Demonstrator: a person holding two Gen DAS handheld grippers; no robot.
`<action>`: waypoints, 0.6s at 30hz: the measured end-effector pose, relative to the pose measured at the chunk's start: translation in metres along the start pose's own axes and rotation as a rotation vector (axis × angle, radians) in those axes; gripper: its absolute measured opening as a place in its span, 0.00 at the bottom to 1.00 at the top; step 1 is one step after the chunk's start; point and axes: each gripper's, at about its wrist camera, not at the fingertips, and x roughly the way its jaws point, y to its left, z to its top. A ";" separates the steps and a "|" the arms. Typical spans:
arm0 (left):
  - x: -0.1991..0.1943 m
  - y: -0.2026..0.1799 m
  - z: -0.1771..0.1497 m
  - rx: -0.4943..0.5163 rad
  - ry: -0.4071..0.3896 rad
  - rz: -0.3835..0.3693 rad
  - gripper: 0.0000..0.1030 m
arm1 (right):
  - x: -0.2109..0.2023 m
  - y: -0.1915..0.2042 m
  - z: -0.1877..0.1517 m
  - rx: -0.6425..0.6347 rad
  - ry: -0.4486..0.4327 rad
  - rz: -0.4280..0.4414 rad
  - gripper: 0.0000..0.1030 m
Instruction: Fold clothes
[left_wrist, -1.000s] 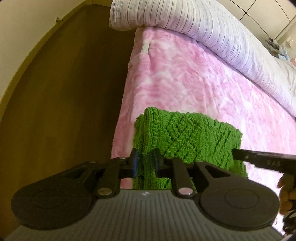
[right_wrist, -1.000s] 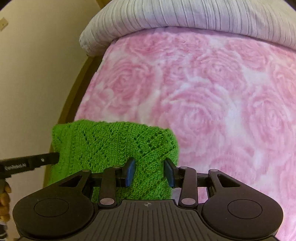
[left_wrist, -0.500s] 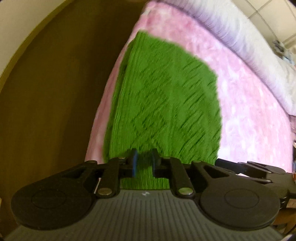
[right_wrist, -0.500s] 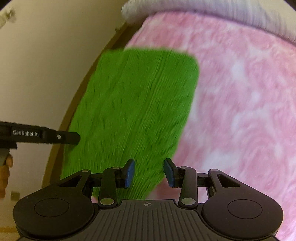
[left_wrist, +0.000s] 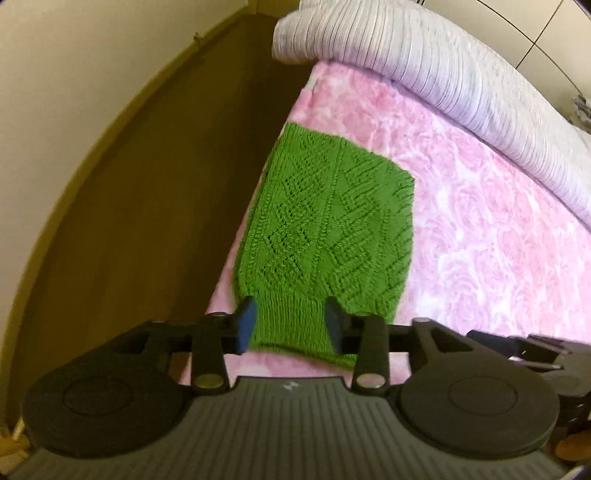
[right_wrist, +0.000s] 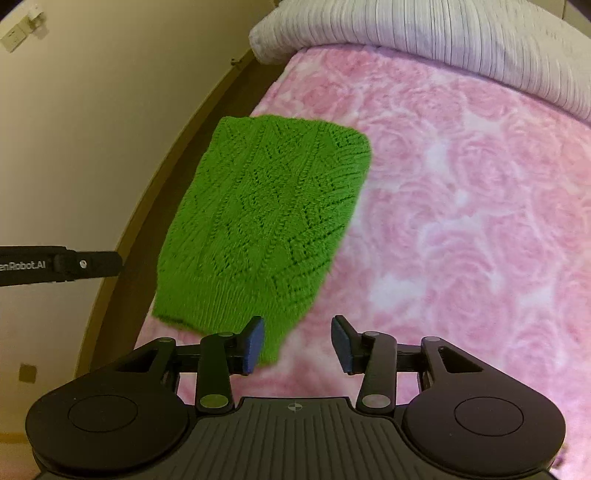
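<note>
Green knit (left_wrist: 328, 229) lies folded flat on the pink blanket (left_wrist: 480, 236) at the bed's edge | left gripper (left_wrist: 291, 325) above its near hem, fingers spreading, pinching nothing | right gripper (right_wrist: 297, 341) fingers spreading, empty

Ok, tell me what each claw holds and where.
Nothing. Both the left claw and right claw are opening, clear of the green knit lying on the bed.
</note>
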 end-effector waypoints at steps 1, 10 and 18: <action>-0.010 -0.005 -0.002 0.005 -0.009 0.021 0.44 | -0.009 0.001 0.000 -0.017 -0.008 0.002 0.44; -0.088 -0.060 -0.040 -0.101 -0.117 0.163 0.58 | -0.083 -0.004 -0.010 -0.180 -0.086 0.061 0.48; -0.139 -0.137 -0.092 -0.227 -0.156 0.237 0.58 | -0.141 -0.045 -0.025 -0.350 -0.070 0.117 0.49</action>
